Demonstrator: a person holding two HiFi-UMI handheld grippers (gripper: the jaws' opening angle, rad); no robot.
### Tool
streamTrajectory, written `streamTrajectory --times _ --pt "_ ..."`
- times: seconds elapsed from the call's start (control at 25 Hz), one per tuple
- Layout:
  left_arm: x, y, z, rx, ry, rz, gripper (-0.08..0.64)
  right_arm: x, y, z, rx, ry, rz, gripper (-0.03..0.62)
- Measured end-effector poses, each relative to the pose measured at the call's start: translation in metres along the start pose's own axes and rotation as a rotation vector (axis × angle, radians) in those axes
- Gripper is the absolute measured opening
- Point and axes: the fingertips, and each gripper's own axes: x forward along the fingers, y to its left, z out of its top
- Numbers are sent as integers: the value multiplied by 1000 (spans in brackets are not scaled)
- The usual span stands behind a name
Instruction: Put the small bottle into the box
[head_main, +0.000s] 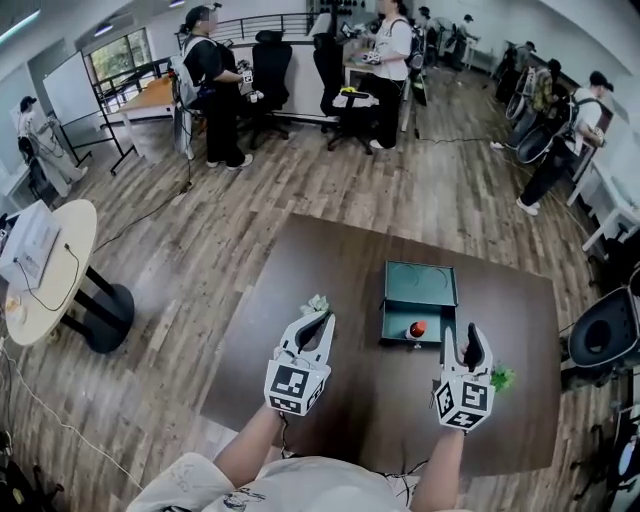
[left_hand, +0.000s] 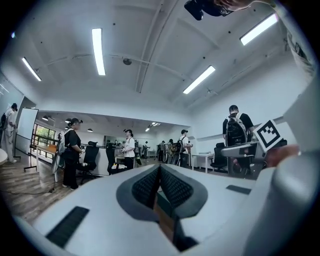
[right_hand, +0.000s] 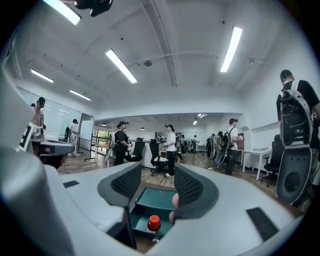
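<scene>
A small bottle with a red cap (head_main: 417, 329) stands upright inside the open teal box (head_main: 398, 322) on the brown table (head_main: 300, 270), close to the box's front wall. My right gripper (head_main: 470, 338) is held a little to the right of the box and nearer to me. It is open and empty. In the right gripper view the bottle (right_hand: 153, 223) and the box (right_hand: 156, 196) show beyond the gap of that gripper (right_hand: 157, 176). My left gripper (head_main: 322, 320) hovers left of the box, shut with nothing in it. Its ribbed pads (left_hand: 172, 187) meet.
A small pale green sprig (head_main: 316, 303) lies by the left gripper's tip, and a green one (head_main: 502, 378) lies right of the right gripper. A round white table (head_main: 60, 270) stands at the left. Several people and office chairs (head_main: 270, 70) are on the wooden floor beyond.
</scene>
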Motion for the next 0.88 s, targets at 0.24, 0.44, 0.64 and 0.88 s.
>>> streamTrajectory --times 0.24,0.44,0.64,0.88 --pt "15 -13 21 37 -57 -40 3 -33 -28 21 -2 -54 -82 210" --pt "22 -23 29 55 -75 -64 3 -48 -39 26 -11 -56 -116 210" --pt "26 -27 27 47 -78 -68 3 -50 -45 25 -19 -49 -125 210" --pt "31 -30 28 49 -79 -65 3 -49 -52 24 -18 -47 -126 210"
